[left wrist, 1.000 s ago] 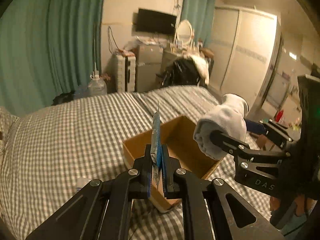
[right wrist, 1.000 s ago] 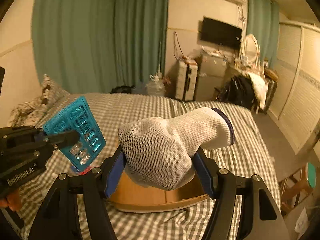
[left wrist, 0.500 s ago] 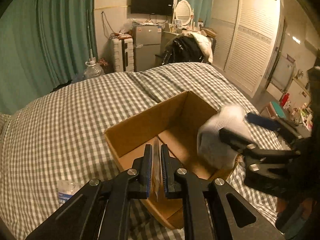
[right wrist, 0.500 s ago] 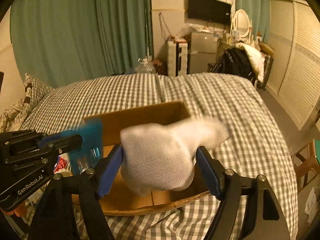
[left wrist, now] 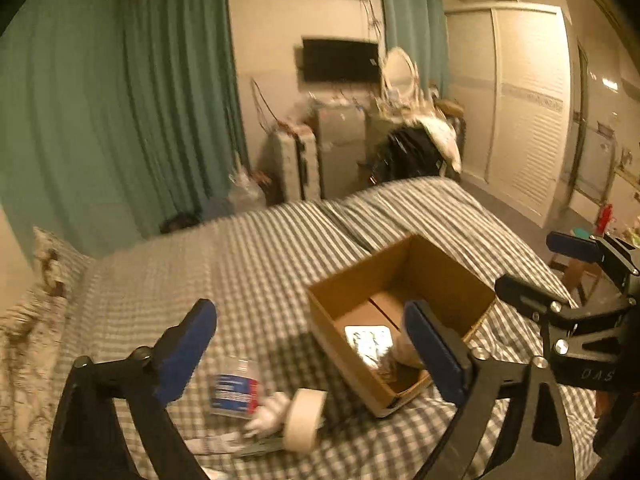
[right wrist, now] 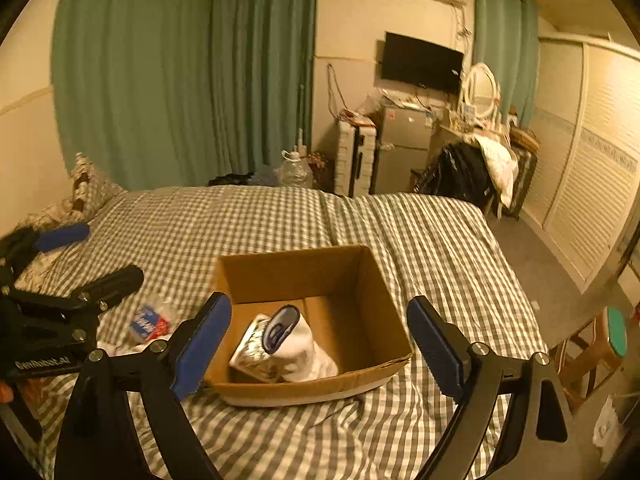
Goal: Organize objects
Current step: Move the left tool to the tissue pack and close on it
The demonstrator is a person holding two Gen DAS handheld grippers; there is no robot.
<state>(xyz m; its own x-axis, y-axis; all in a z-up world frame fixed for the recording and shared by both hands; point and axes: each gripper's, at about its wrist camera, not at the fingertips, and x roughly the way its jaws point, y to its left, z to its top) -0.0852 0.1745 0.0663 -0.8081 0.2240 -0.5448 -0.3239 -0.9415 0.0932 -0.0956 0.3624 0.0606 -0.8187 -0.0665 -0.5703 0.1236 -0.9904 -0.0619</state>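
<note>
Both grippers, left (left wrist: 308,344) and right (right wrist: 320,344), gape empty; the sock (right wrist: 296,344) and packet (right wrist: 252,354) lie lower-centre in the box (right wrist: 372,296), tape roll (left wrist: 304,418) outside awaiting tidying.

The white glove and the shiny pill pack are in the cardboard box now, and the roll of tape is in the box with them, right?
Not quite. The white glove and the shiny pill pack do lie in the cardboard box, but the roll of tape is outside it, on the checked bedspread beside the box. The left wrist view shows this.
</note>
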